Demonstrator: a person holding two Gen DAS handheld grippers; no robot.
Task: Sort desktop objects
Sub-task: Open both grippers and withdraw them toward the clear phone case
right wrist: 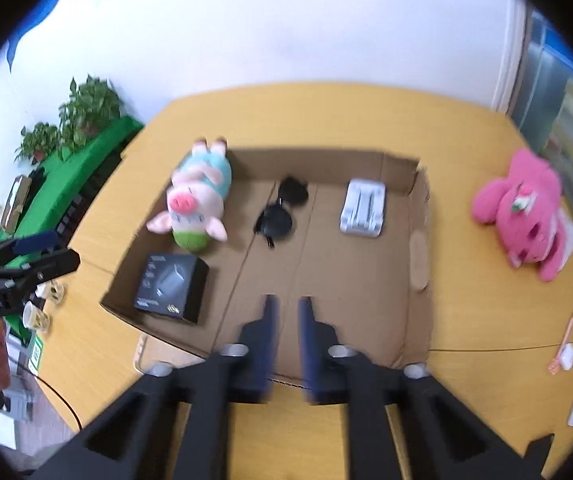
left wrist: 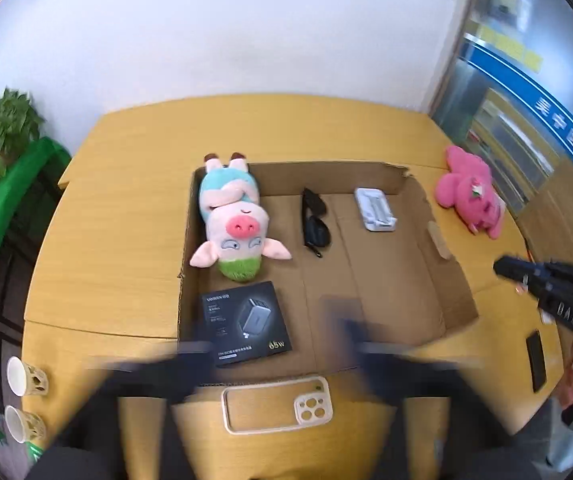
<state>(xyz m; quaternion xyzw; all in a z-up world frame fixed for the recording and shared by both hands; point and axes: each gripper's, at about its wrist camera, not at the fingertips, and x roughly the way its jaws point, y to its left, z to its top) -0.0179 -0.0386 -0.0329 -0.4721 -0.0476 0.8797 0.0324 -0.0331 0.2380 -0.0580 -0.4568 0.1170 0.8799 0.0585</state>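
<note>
A shallow cardboard box (left wrist: 426, 216) lies open on the yellow table (left wrist: 118, 208). Inside it are a pig plush (left wrist: 234, 216), black sunglasses (left wrist: 313, 220), a white case (left wrist: 374, 210) and a black charger box (left wrist: 246, 322). A pink plush (left wrist: 472, 194) lies on the table right of the box. A beige phone case (left wrist: 276, 404) lies in front of it. My left gripper (left wrist: 278, 360) is a blur over the box's near edge; the right wrist view shows its tip (right wrist: 72, 260) shut and empty. My right gripper (right wrist: 288, 312) hangs shut over the box's near part, holding nothing.
Two paper cups (left wrist: 26, 376) stand at the table's left edge. A black phone (left wrist: 536, 360) lies near the right edge. Small white items and a pen (right wrist: 566, 344) sit at the right front. Potted plants (right wrist: 86, 108) on a green cloth stand to the left.
</note>
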